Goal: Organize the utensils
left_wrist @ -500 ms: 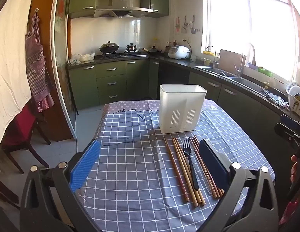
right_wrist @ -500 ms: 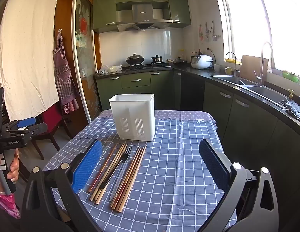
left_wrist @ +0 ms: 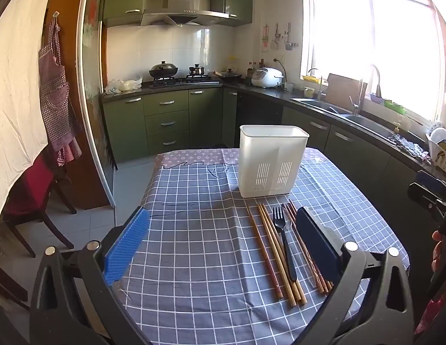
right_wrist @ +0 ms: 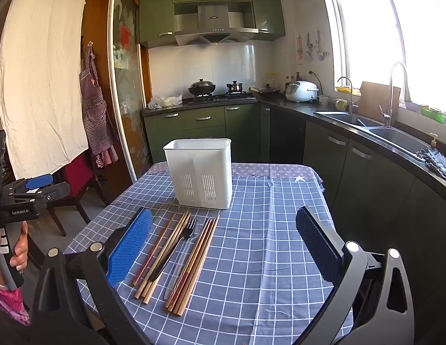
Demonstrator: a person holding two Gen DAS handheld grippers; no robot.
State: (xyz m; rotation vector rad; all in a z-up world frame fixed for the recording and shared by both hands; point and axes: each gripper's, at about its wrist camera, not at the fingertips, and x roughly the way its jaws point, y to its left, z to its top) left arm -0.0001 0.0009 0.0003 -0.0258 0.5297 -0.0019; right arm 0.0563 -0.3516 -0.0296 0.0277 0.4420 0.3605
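Both the left gripper (left_wrist: 223, 241) and right gripper (right_wrist: 223, 241) hang wide apart, holding nothing, above wooden chopsticks (right_wrist: 165, 254) and a black plastic fork (left_wrist: 284, 244) lying before the white slotted plastic holder (right_wrist: 201, 172).

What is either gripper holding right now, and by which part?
Nothing. Left gripper and right gripper both hover with open jaws.

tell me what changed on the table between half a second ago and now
Nothing visibly changed. The left tool and right tool hang open over the checked tablecloth, holding nothing. The black fork and chopsticks lie flat in front of the white utensil holder, as before.
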